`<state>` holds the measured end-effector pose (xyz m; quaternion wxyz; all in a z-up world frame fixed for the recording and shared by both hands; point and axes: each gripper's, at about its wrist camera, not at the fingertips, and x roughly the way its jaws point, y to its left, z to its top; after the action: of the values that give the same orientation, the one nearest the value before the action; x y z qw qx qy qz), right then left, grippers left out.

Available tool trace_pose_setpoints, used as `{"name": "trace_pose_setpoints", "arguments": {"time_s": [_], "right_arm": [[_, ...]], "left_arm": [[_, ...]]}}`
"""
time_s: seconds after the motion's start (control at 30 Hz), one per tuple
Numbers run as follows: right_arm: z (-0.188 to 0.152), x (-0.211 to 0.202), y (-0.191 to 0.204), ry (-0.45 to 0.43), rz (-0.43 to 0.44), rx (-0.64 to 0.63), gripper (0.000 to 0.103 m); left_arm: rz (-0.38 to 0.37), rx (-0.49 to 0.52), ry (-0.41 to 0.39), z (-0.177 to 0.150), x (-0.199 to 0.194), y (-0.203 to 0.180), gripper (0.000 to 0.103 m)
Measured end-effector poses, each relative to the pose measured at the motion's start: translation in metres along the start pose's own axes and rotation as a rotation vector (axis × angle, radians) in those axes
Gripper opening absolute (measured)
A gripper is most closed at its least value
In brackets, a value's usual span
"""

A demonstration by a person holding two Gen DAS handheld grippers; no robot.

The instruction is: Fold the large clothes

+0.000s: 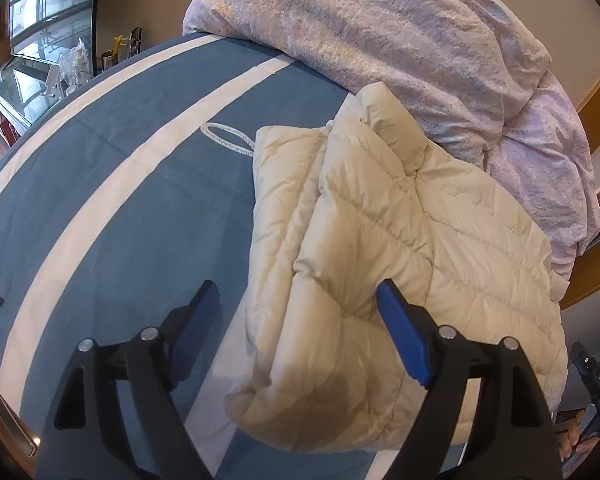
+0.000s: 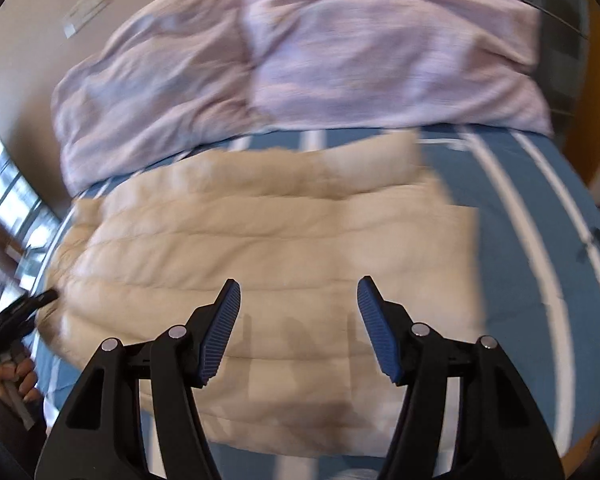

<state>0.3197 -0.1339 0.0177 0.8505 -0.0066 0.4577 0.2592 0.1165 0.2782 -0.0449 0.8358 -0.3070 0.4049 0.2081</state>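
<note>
A cream quilted puffer jacket (image 1: 400,248) lies folded on the blue bed sheet (image 1: 112,184) with white stripes. My left gripper (image 1: 296,292) hovers over the jacket's near left corner, open, with its blue pads apart and nothing pressed between them. In the blurred right wrist view the same jacket (image 2: 268,248) spreads across the sheet, and my right gripper (image 2: 298,292) stands open above its near edge, holding nothing. At the far left of that view a hand (image 2: 20,376) grips the handle of the left gripper (image 2: 16,312).
A crumpled lilac duvet (image 1: 400,40) is heaped at the far side of the bed, touching the jacket's far edge. A glass cabinet (image 1: 32,64) with small items stands beyond the bed's left corner. A wooden bed frame (image 1: 596,84) runs along the right.
</note>
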Motion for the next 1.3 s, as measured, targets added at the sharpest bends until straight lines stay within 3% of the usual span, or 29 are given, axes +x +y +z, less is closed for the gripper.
{"name": "trace_pose_setpoints", "arguments": {"time_s": [0.23, 0.67, 0.97, 1.3], "right_arm": [[-0.012, 0.033, 0.045, 0.028, 0.046, -0.064, 0.054], [-0.032, 0.074, 0.062, 0.048, -0.061, -0.123, 0.055], [-0.039, 0.080, 0.067, 0.025, -0.107, -0.145, 0.055], [-0.042, 0.079, 0.068, 0.013, -0.113, -0.154, 0.055]], "left_arm": [[0.002, -0.004, 0.002, 0.009, 0.007, 0.002, 0.084], [-0.043, -0.034, 0.036, 0.019, 0.025, 0.004, 0.085], [-0.101, -0.053, 0.059, 0.023, 0.036, -0.002, 0.084], [-0.139, -0.063, 0.064, 0.026, 0.043, -0.008, 0.074]]}}
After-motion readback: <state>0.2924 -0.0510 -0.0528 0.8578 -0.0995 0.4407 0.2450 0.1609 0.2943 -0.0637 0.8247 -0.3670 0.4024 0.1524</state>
